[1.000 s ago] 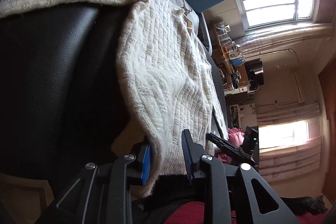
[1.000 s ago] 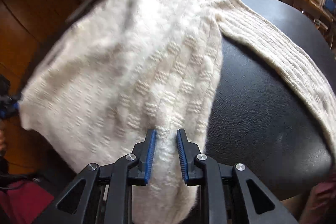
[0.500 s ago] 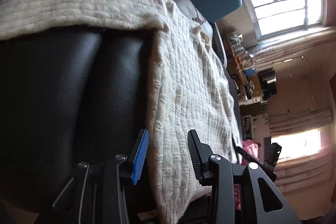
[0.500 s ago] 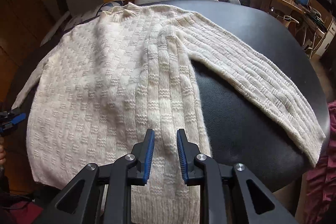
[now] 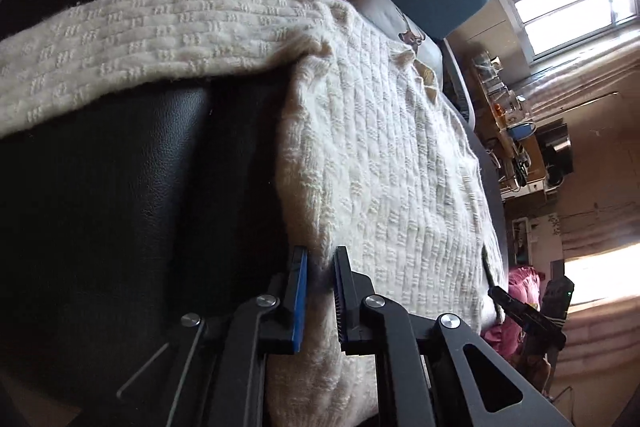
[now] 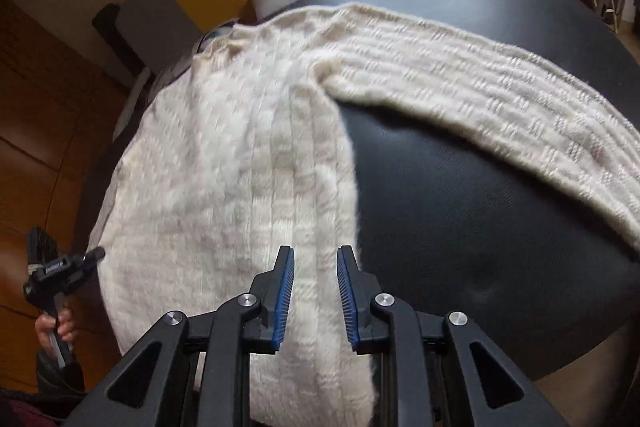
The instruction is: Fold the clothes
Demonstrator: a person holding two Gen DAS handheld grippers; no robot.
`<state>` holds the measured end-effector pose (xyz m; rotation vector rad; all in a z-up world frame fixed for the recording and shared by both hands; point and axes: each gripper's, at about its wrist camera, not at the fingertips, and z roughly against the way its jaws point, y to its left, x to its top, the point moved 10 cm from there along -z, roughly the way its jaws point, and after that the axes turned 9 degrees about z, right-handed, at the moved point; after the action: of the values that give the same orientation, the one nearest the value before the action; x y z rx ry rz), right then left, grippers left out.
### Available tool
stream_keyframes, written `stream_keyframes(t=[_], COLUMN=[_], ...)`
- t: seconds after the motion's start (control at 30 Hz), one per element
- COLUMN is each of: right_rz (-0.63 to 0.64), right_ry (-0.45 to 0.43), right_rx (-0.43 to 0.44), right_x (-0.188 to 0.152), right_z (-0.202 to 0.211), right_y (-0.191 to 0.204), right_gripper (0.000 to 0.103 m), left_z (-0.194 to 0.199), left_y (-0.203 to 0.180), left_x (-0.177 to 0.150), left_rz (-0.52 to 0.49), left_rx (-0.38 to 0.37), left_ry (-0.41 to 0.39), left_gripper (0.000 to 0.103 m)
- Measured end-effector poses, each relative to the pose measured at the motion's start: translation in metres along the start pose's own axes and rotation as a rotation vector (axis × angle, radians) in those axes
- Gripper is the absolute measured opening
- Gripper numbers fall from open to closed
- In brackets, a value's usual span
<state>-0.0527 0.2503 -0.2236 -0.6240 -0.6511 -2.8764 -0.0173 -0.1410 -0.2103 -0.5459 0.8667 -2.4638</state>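
A cream knitted sweater (image 6: 224, 187) lies spread on a black leather-look bench (image 6: 480, 227), one sleeve (image 6: 500, 99) stretched out sideways across the bare surface. The left gripper (image 5: 320, 267) is closed, pinching the sweater's side edge near the hem. The right gripper (image 6: 316, 267) has its jaws apart, straddling the hem near the opposite side edge without clamping it. No containers are clearly visible.
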Motion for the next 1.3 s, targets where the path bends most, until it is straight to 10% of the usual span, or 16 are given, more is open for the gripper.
stream_keyframes(t=[0.33, 0.6, 0.87, 0.97, 1.17, 1.3], right_rz=[-0.020, 0.006, 0.043, 0.032, -0.120, -0.254], right_ry=[-0.117, 0.081, 0.087, 0.056, -0.027, 0.046], right_rx=[-0.167, -0.401, -0.490, -0.436, 0.084, 0.237], right_x=[0.116, 0.143, 0.177, 0.179, 0.151, 0.113], right_z=[-0.023, -0.074, -0.085, -0.080, -0.066, -0.079], right_y=[-0.040, -0.098, -0.137, -0.133, -0.078, -0.062], right_gripper=[0.022, 0.022, 0.019, 0.020, 0.022, 0.023], left_z=[-0.024, -0.088, -0.112, -0.121, -0.124, -0.140], left_y=[-0.055, -0.103, -0.096, -0.093, -0.121, -0.147], left_x=[-0.001, -0.025, -0.037, -0.042, -0.037, -0.041], left_rz=[-0.127, -0.278, -0.244, -0.231, -0.273, -0.324], left_rx=[-0.026, -0.010, 0.000, 0.004, -0.051, -0.063], left_ry=[0.032, 0.162, 0.239, 0.268, 0.262, 0.280], left_gripper=[0.011, 0.011, 0.012, 0.012, 0.013, 0.016])
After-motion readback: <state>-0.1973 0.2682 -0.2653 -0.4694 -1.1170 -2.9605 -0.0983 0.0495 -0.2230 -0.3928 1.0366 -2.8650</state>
